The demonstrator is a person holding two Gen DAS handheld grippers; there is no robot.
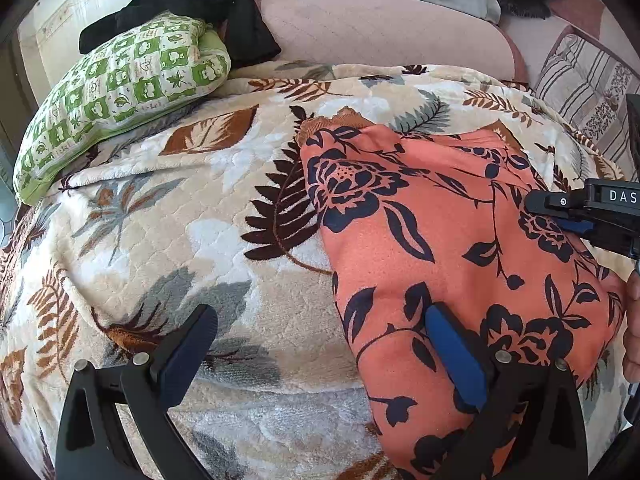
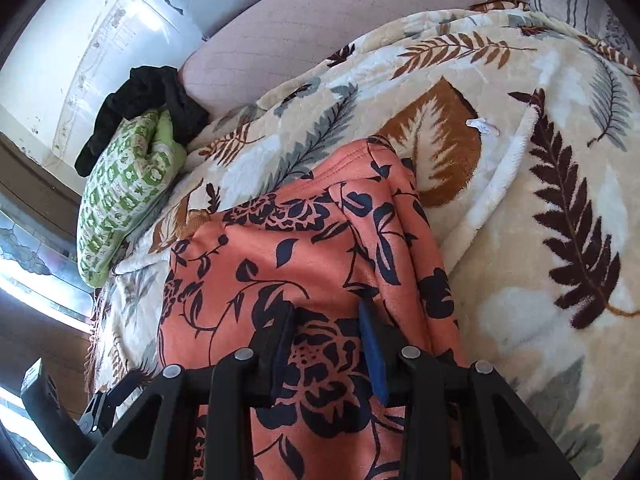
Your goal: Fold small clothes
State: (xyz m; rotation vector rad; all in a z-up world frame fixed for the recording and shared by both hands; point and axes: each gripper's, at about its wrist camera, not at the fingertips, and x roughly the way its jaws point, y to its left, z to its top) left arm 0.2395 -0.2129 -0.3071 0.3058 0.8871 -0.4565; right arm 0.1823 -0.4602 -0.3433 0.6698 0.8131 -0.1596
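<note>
Orange garment [image 2: 304, 248] lies between, perhaps under, right fingers [image 2: 370, 356].

Both fisheye pictures are bright with soft daylight, the wall [image 2: 132, 32] shows strong white glare, shadows are weak, and the edges bend into dark corners.

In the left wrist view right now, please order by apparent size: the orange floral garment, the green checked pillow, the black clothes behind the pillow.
1. orange floral garment, though it lies nearest the camera, which enlarges it.
2. green checked pillow.
3. black clothes, partly hidden behind the pillow, so their true size is unsure.
</note>
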